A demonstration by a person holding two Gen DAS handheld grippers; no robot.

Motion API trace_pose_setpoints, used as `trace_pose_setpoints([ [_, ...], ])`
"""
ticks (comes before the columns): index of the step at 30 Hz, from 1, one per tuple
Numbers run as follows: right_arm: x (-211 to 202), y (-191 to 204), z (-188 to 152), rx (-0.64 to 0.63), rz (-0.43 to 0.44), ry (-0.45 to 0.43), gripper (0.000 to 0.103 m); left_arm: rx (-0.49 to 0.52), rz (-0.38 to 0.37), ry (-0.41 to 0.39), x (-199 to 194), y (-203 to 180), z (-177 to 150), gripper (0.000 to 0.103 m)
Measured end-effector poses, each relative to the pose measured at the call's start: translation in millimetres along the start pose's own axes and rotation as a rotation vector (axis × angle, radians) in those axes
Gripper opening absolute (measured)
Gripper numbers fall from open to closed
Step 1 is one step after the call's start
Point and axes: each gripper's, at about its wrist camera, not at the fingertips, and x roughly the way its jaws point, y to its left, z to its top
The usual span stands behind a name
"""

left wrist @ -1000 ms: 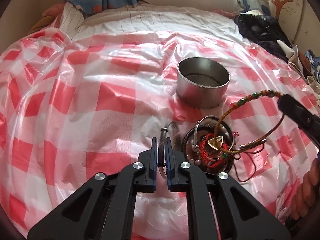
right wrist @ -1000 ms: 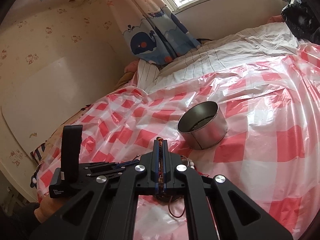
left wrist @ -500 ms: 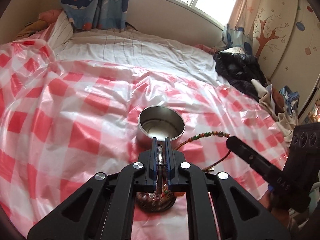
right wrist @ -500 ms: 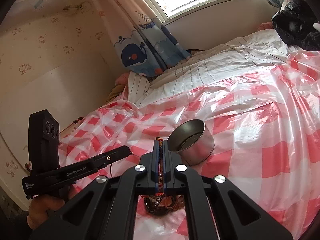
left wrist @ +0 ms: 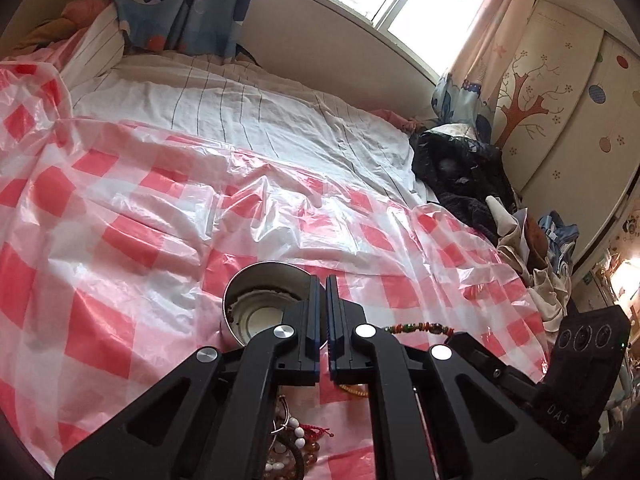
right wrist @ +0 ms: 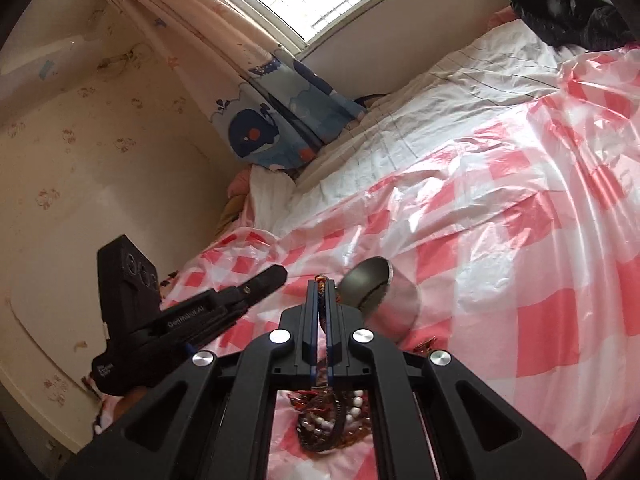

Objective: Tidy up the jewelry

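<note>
Left gripper (left wrist: pixel 323 320): fingers almost shut; cannot tell if holding anything.
Right gripper (right wrist: pixel 321 312): fingers pinch the bead bracelet (left wrist: pixel 420 326).
Tin (left wrist: pixel 264 308): just ahead, looks empty.
Jewelry pile (right wrist: pixel 332 420): under fingers, still to sort.

We are looking at our left gripper (left wrist: pixel 323 312) — matte black linkage arms with triangular cut-outs, round silver screw heads shining at the joints, blue-edged pads lining the two flat fingers; our right gripper (right wrist: pixel 320 312) is showing the same build; white lettering is reading "GenRobot.AI" on the left one's side and "DAS" on the right one's boxy black body, which is carrying three round sockets — a strip of skin is showing beneath.
</note>
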Motion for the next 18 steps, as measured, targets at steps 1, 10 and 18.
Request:
trace_pose_setpoints([
  [1,0,1,-1,-0.019,-0.017,0.004,0.004,0.002,0.013,0.012,3,0,-1,0.002],
  [10,24,-6,-36,-0.150,-0.305,0.263,0.044,0.107,0.254,0.231,10,27,-35,0.020],
  [18,53,9,-43,-0.345,-0.384,0.342,0.042,0.177,0.276,0.367,41,37,-61,0.009],
])
